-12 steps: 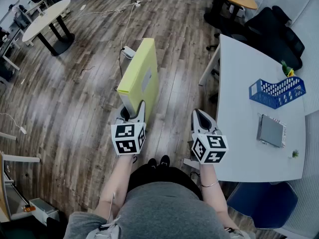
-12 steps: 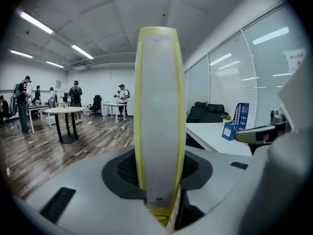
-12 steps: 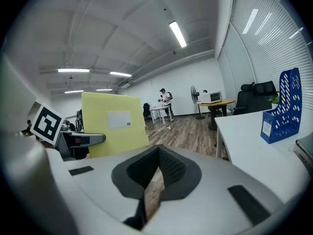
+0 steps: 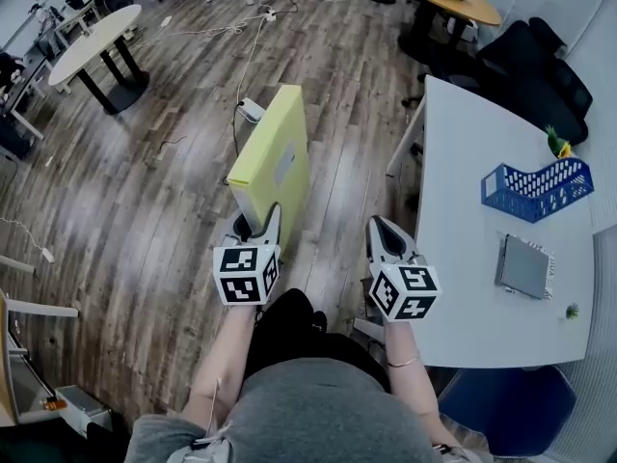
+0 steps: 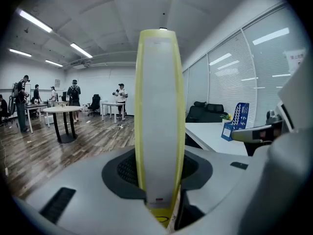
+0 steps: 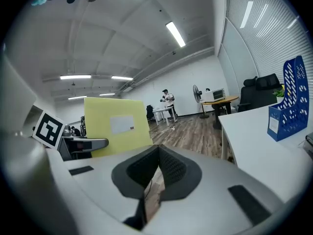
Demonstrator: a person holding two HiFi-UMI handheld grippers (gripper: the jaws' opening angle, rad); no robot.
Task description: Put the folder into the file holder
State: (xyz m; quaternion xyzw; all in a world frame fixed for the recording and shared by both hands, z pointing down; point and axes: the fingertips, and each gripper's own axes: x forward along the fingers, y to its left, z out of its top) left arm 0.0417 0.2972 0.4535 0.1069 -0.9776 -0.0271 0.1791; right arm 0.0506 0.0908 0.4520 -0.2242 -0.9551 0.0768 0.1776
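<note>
A thick yellow folder (image 4: 275, 157) with a grey label stands upright above the wooden floor, with my left gripper (image 4: 253, 224) shut on its near spine end. In the left gripper view the folder's grey spine (image 5: 159, 116) fills the gap between the jaws. My right gripper (image 4: 386, 231) hovers shut and empty beside the white table's (image 4: 463, 210) near left edge; its view shows the folder (image 6: 116, 126) at left. The blue file holder (image 4: 536, 182) lies on the table's far right part, and shows as the same blue holder (image 6: 287, 102) in the right gripper view.
A grey tablet-like slab (image 4: 525, 265) lies on the table near the holder. A black chair (image 4: 525, 61) stands beyond the table. A round white table (image 4: 92, 41) is at the far left. People stand far off in the room (image 5: 73, 93).
Both grippers and the folder have shifted slightly in the head view; the folder stays held upright. The person's legs have moved beneath.
</note>
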